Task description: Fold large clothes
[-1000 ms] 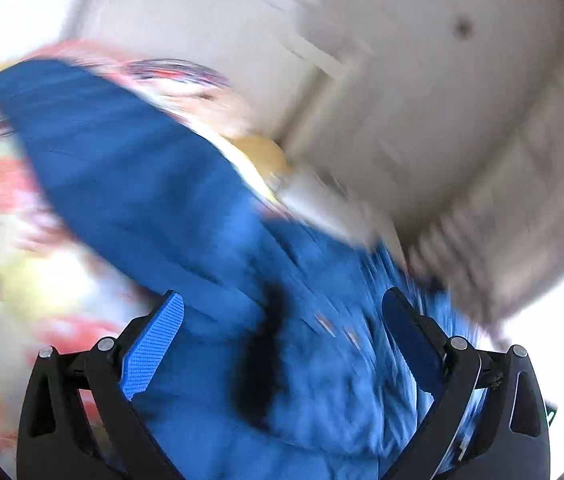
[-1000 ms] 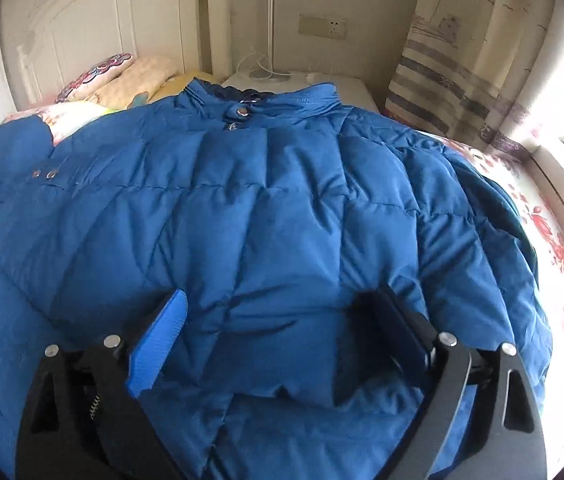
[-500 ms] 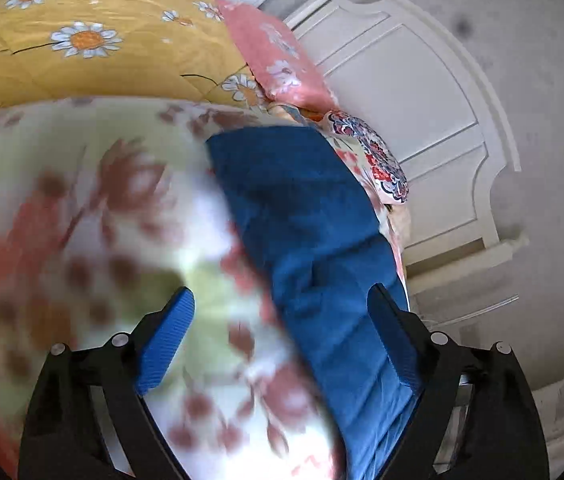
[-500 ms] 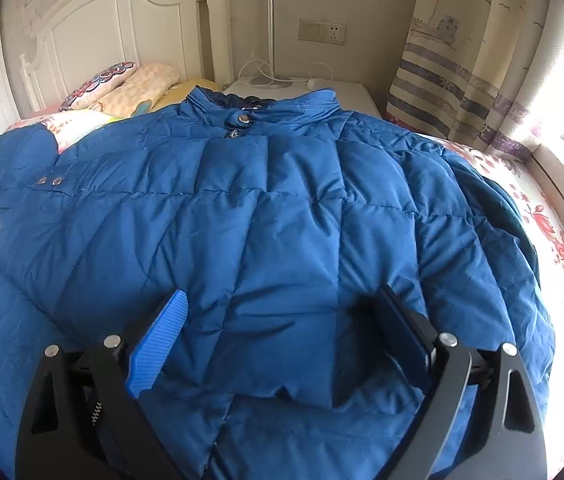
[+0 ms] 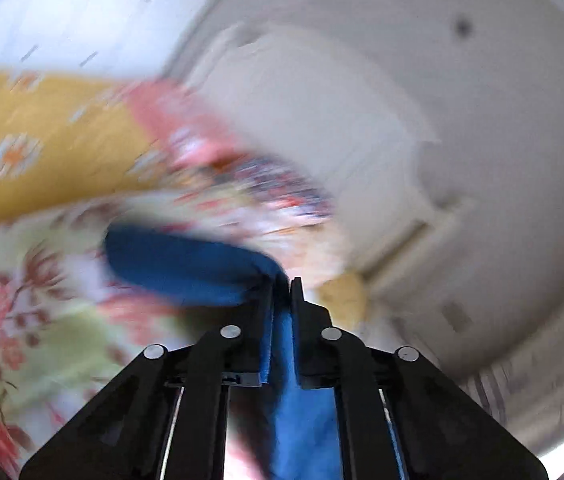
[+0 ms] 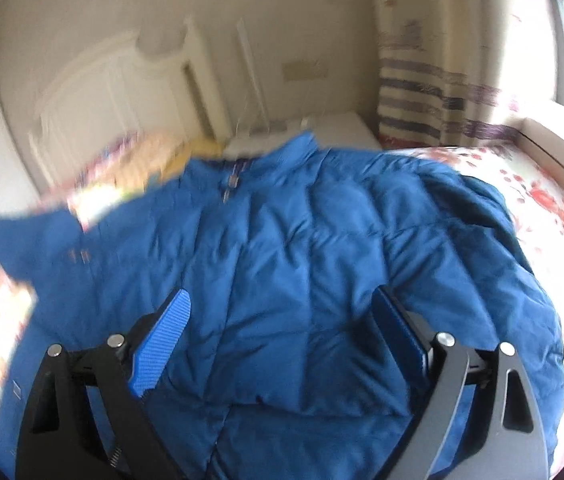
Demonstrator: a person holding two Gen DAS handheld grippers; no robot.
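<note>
A bed with a floral sheet fills the scene, its white headboard at the far left and a striped curtain at the far right. Spread flat over the bed lies the blue puffer jacket, collar toward the far side, probably laid out so its sleeves can be folded inward. The jacket's left sleeve stretches out over the sheet toward a yellow daisy-print pillow, apparently being lifted to swing across the body. The right claw hovers with jaws wide over the near hem, gripping nothing. The left claw is pinched narrow on the sleeve's cuff end.
</note>
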